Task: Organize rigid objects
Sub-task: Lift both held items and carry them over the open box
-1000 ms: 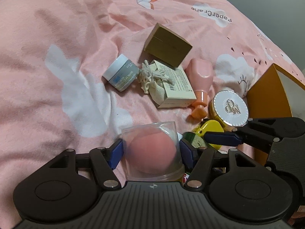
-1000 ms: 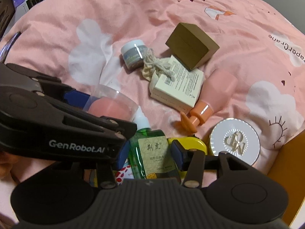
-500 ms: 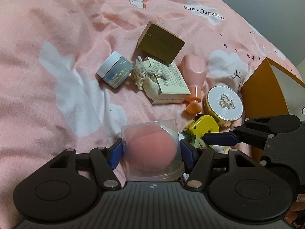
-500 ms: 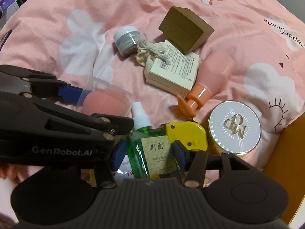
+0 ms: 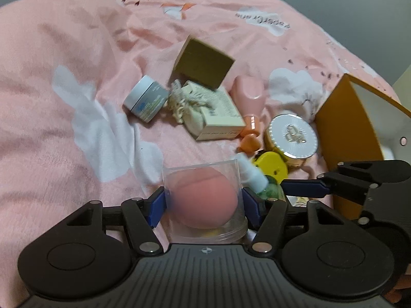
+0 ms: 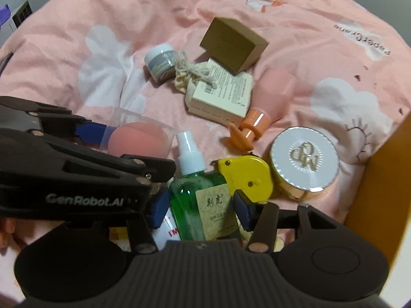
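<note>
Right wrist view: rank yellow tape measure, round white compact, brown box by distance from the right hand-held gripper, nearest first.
From the right hand-held gripper, which holds the green spray bottle:
1. Yellow tape measure: just past the right-hand fingertip, beside the bottle.
2. Round white compact: farther right, next to the orange box wall.
3. Brown box: far up the pink bedcover, propped on the cream box.

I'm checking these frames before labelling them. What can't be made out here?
- Left wrist view: the green spray bottle is mostly hidden behind the left claw and its clear sponge case.
- Right wrist view: the red-lettered packet under the bottle is covered by the right claw.
- Both views: the orange box is cut off by the edge, its inside unseen.
</note>
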The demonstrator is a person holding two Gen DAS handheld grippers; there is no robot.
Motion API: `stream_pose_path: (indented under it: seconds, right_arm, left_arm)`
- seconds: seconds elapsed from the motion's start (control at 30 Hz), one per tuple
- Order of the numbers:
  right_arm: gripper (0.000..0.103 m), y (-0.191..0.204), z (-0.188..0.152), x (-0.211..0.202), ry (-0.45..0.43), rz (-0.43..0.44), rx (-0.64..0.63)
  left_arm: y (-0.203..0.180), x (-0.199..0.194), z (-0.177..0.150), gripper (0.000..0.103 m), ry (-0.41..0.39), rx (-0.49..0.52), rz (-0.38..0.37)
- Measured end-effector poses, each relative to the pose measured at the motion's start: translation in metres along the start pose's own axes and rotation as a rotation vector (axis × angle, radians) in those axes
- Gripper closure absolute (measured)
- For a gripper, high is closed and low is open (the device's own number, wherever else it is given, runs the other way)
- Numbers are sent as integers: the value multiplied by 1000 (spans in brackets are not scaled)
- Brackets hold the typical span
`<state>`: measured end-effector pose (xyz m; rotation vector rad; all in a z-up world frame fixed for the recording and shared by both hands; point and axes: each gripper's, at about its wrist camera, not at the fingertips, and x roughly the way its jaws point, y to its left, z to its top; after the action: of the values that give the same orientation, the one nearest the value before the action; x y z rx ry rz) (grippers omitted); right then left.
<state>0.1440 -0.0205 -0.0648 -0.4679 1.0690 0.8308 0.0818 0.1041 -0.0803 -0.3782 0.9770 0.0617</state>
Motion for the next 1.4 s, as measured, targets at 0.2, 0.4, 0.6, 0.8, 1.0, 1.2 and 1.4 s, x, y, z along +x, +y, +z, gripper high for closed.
stream_pose_path:
  seconds: [0.2,0.4,0.6,0.8,1.0,1.2,1.4]
  right_arm:
    - [51,-6,-9,-36,-94,-25,70]
    - [52,-15,-21,-80,-220,-50,159]
    - [52,-24,-28,-131,-341,-71,216]
    - [51,-40,-33,-185,-466,-146,263]
    - [51,-77,-45,-211,-459,-293,341]
    - [51,-132,-80,-215,-339,-373,496]
    - [51,-172,-105,-185,-189,-302,594]
  left_arm:
    - [-10,-23,0,32,-83,29,-20]
    - [-24,-51,8,32,-178,50,-42]
    - [-41,-77,20,32,-265,74,-87]
    - [-79,-91,31,32,-328,189,-141]
    - [-153,-80,34,32,-300,378,-250]
    - [-212,-36,29,32,-92,501,-331]
    - [-234,2,25,32,41,589,-283]
